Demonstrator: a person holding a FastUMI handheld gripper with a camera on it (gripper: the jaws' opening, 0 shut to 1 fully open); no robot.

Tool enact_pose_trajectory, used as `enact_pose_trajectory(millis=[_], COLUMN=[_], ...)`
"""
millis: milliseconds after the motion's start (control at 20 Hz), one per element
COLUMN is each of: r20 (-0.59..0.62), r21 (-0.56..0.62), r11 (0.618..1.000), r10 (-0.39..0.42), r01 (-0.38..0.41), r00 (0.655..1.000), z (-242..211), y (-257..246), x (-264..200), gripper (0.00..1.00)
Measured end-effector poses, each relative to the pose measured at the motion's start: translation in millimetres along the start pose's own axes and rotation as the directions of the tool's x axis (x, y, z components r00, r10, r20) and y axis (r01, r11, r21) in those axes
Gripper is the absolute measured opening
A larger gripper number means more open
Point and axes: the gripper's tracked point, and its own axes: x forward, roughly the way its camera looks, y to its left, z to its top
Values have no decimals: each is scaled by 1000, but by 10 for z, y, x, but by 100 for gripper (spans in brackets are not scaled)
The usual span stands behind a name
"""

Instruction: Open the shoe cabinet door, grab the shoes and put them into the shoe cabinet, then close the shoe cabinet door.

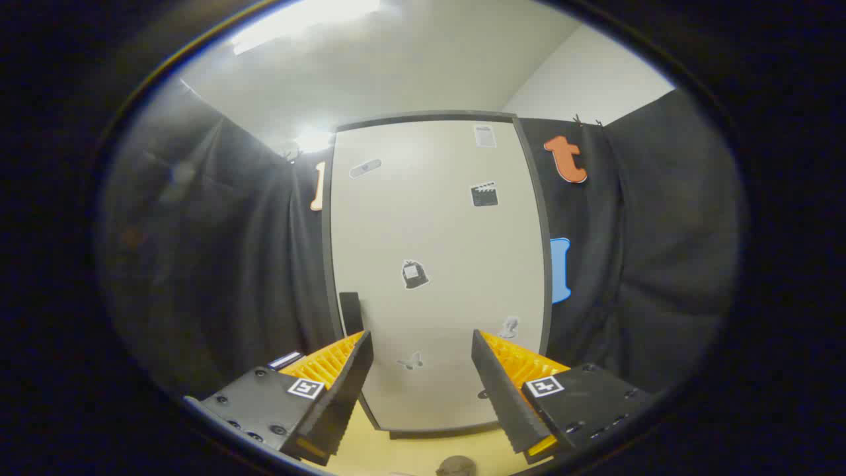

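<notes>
A tall pale shoe cabinet door (436, 264) with a dark frame stands closed straight ahead, dotted with small stickers. A dark upright handle (350, 312) sits on its lower left side, just above my left fingertip. My gripper (422, 344) is open, its fingers spread in front of the door's lower part with nothing between them. A dark rounded object (456, 467), possibly a shoe, peeks in on the floor below the fingers; most of it is hidden.
Black cloth walls (218, 264) close in on both sides of the cabinet. A light wooden floor (410, 453) lies beneath the door. White ceiling with a bright lamp (310, 20) is overhead.
</notes>
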Motion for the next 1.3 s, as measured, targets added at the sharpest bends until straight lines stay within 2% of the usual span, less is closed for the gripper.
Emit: enact_pose_trajectory(millis=[400,600,1300], r20=[28,41,0], r21=[-41,-18,-46], r11=[999,1000,999], r10=[-19,-7,-13], r01=[20,7,13], r00=[999,999,1000], z=[17,36,-120], y=[30,92,236], x=[-21,-4,171], gripper=[95,95,95])
